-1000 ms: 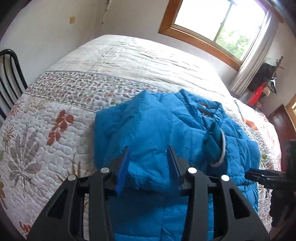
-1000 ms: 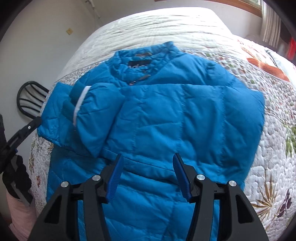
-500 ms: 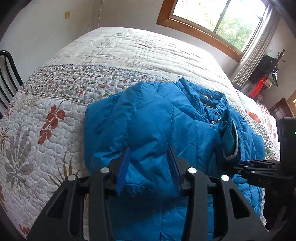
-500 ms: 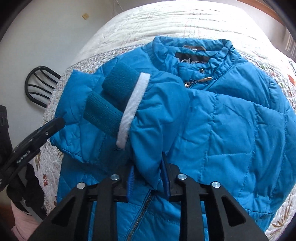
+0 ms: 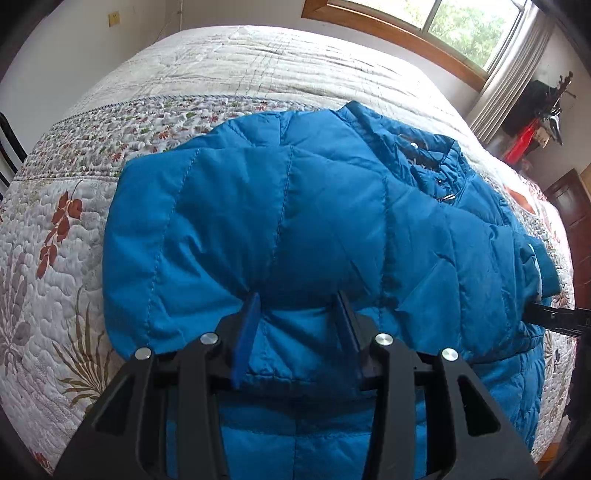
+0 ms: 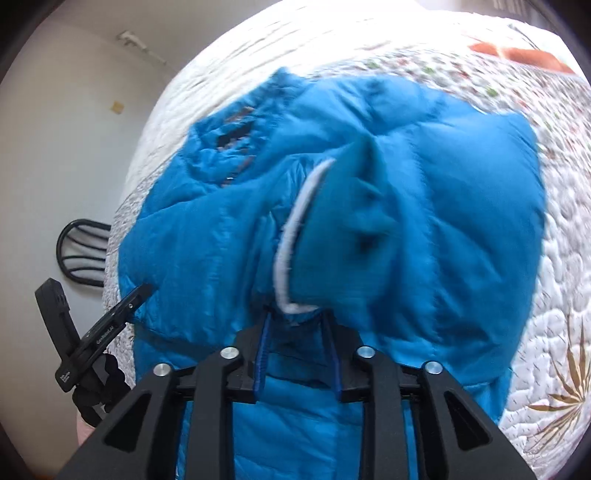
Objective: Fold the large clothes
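Observation:
A blue quilted jacket (image 5: 295, 206) lies front up on the bed, collar (image 5: 436, 155) toward the window. My left gripper (image 5: 297, 295) is shut on a puffy fold of the jacket's folded-in left side, and creases run out from its pads. In the blurred right wrist view, the sleeve's teal cuff (image 6: 332, 229) with white trim rises from my right gripper (image 6: 295, 317) over the jacket's front (image 6: 461, 221). Its jaws are opening with the sleeve end still pinched between them. A black finger (image 6: 140, 291) of the left gripper touches the jacket's left edge.
The bed is covered by a white floral quilt (image 5: 55, 258). A black metal chair (image 6: 81, 251) stands by the wall at the bed's left side. Beyond the bed are a wood-framed window (image 5: 461, 22), a curtain and dark furniture (image 5: 569, 206).
The right gripper closed on the sleeve near its cuff and carried it to the right across the jacket's front. The left gripper sank lower, still holding its fold.

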